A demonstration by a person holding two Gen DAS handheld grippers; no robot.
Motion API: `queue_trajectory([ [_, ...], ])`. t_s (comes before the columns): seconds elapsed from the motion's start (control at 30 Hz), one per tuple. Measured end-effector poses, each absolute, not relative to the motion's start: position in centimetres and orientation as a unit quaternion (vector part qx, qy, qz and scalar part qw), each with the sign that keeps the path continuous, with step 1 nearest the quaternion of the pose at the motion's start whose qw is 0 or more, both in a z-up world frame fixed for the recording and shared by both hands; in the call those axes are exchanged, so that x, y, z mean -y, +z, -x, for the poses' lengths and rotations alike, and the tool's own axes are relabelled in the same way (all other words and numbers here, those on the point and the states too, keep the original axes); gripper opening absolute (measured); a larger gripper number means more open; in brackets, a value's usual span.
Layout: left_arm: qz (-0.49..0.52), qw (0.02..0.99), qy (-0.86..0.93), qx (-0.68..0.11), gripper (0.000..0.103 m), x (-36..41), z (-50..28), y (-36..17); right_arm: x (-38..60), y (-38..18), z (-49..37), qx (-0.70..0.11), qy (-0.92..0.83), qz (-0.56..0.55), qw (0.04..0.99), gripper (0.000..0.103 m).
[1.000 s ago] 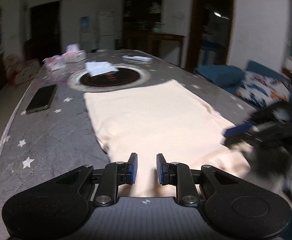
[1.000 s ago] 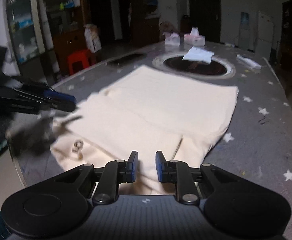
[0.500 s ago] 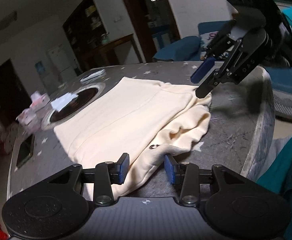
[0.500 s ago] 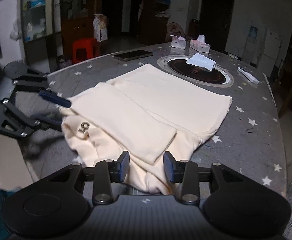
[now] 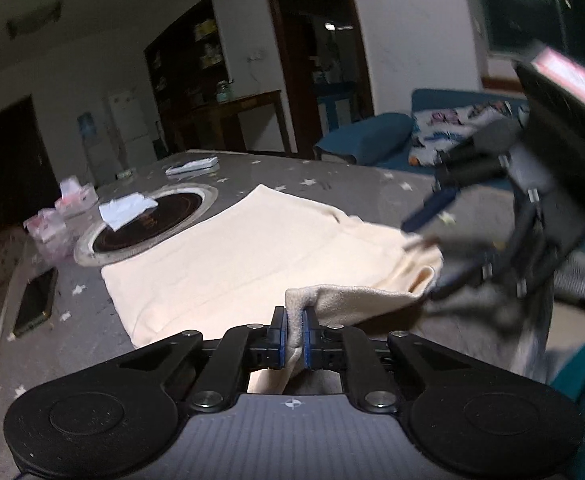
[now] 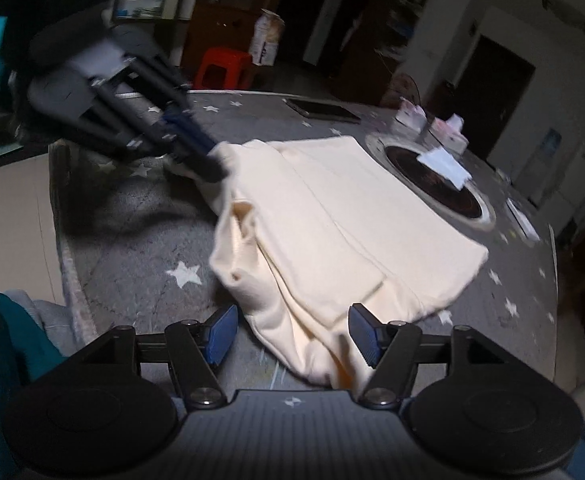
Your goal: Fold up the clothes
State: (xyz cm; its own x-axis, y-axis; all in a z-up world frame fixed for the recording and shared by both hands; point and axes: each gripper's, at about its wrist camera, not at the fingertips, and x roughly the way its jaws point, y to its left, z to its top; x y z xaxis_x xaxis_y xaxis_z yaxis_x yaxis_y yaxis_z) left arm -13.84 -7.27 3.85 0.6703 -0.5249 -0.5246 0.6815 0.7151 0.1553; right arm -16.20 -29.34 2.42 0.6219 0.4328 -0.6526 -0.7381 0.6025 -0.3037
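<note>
A cream garment (image 5: 244, 256) lies partly folded on a grey star-patterned table (image 5: 60, 308). My left gripper (image 5: 294, 330) is shut on the garment's near edge and lifts it slightly; it also shows in the right wrist view (image 6: 208, 162) at the garment's far corner. My right gripper (image 6: 292, 334) is open, its blue pads on either side of the garment's (image 6: 332, 232) bunched near corner. The right gripper shows blurred in the left wrist view (image 5: 424, 224) at the garment's right edge.
A round black hotplate (image 5: 148, 220) with a white cloth (image 5: 126, 208) on it sits mid-table. Tissue packs (image 5: 68, 200) and a phone (image 5: 36, 300) lie at the left. A blue sofa (image 5: 372, 140) stands beyond the table. A red stool (image 6: 222, 66) stands on the floor.
My left gripper has closed on the garment's edge and lifted it. My right gripper has opened wider and moved down to the bunched corner.
</note>
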Motion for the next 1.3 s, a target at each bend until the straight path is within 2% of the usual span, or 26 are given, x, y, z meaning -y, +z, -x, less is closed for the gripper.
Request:
queue_trajectory([
  [0.07,-0.153,0.899,-0.334,-0.238,0.008,7.1,12.8,4.0,28.9,2.0,15.8,-0.261,0.350,0.285,0.854,0.062],
  [0.13,-0.142,0.899,-0.333,-0.245,0.008,6.9,12.1,4.1,28.5,1.5,15.4,-0.257,0.355,0.283,0.853,0.056],
  [0.23,-0.137,0.898,-0.334,-0.253,0.009,6.8,11.6,4.0,28.4,1.1,14.4,-0.269,0.355,0.265,0.855,0.036],
  [0.27,-0.136,0.897,-0.335,-0.255,0.010,6.7,11.5,3.9,28.5,1.2,14.1,-0.273,0.355,0.256,0.857,0.025],
  [0.3,-0.140,0.897,-0.334,-0.255,0.011,6.6,11.8,3.8,28.7,1.4,13.9,-0.278,0.354,0.246,0.858,0.019],
  [0.37,-0.148,0.896,-0.332,-0.255,0.015,6.4,12.4,3.5,29.0,1.7,13.3,-0.286,0.353,0.227,0.861,0.015],
  [0.43,-0.159,0.895,-0.331,-0.252,0.017,6.1,13.2,3.3,29.4,2.0,12.8,-0.295,0.351,0.207,0.864,0.014],
  [0.57,-0.190,0.893,-0.322,-0.249,0.034,5.6,14.7,2.4,29.4,2.5,12.3,-0.298,0.350,0.200,0.865,0.013],
  [0.73,-0.244,0.888,-0.306,-0.240,0.035,5.3,15.5,1.3,29.3,2.7,12.3,-0.297,0.345,0.201,0.867,0.013],
  [0.8,-0.255,0.885,-0.305,-0.242,0.033,5.1,15.4,1.0,29.2,2.7,12.3,-0.297,0.343,0.202,0.868,0.013],
  [0.87,-0.258,0.885,-0.304,-0.242,0.018,5.0,15.2,0.8,29.2,2.6,12.3,-0.296,0.341,0.200,0.870,0.011],
  [0.97,-0.244,0.889,-0.305,-0.241,0.007,4.6,15.2,1.0,29.1,2.7,12.6,-0.290,0.339,0.198,0.873,0.009],
  [1.3,-0.201,0.899,-0.320,-0.222,0.005,3.3,19.6,4.6,30.0,5.9,15.8,-0.265,0.362,0.192,0.873,0.008],
])
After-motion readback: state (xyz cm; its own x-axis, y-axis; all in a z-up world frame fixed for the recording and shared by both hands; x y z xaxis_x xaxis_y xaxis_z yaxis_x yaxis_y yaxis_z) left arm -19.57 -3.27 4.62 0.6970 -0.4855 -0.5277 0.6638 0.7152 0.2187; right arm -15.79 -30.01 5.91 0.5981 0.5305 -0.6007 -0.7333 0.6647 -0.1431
